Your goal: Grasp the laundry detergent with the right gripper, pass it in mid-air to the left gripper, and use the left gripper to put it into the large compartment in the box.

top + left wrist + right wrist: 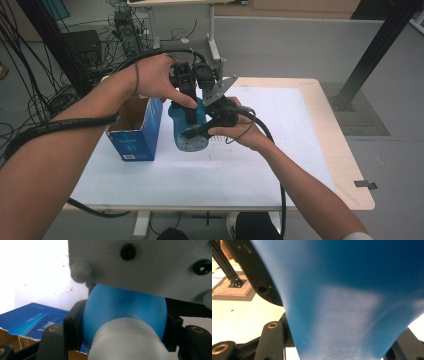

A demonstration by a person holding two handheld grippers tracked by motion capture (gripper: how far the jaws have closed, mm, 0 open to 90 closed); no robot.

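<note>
Here the blue bottle (189, 131) sits, seemingly clamped, between both grippers' jaws.

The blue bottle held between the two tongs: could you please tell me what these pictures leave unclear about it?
- Label: the blue bottle shows print too small to read in the high view.
- Top end: in the high view, the left hand and left tongs cover it.
- Body: in the left gripper view, a grey plate cuts off its far part.
- Shape: in the right gripper view, the bottle is a blur, cut off by the edges.
- Contents: no view shows them.
</note>
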